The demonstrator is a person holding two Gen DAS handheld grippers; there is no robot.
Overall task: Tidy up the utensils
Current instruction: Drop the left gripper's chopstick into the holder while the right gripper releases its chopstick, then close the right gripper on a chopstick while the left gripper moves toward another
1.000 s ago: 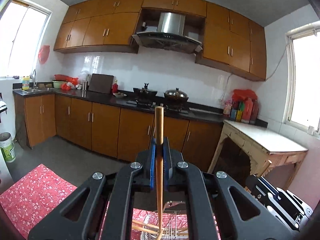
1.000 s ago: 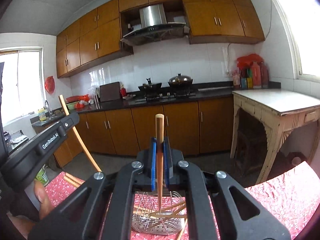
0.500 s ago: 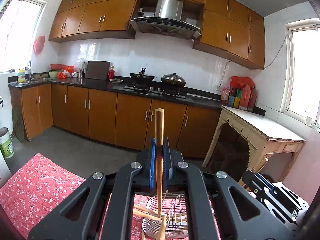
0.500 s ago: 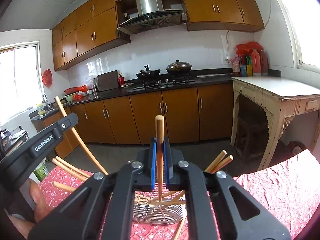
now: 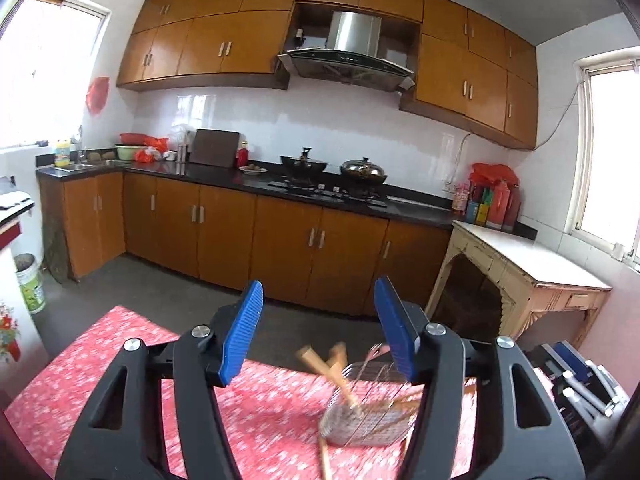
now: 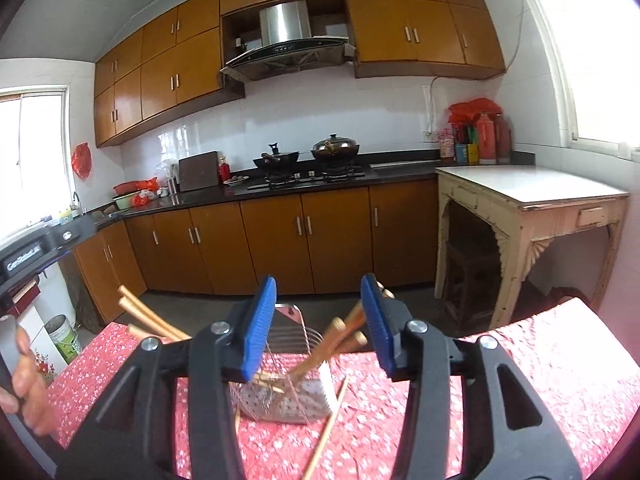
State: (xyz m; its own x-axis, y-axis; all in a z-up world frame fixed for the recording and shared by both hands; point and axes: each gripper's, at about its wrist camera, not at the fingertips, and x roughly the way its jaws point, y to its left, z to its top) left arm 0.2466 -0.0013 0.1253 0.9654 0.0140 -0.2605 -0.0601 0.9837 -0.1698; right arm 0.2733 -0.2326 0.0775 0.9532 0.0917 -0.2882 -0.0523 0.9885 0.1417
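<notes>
Wooden chopsticks (image 6: 340,344) lean in the wire basket (image 6: 288,396); both hand-held grippers gape, holding nothing.

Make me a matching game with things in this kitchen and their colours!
Things:
1. gripper pads
2. tablecloth
3. cabinets
4. range hood

Colours:
A. silver
B. red with small flowers
C. blue
D. orange-brown

Pairs: 1-C, 2-B, 3-D, 4-A
</notes>
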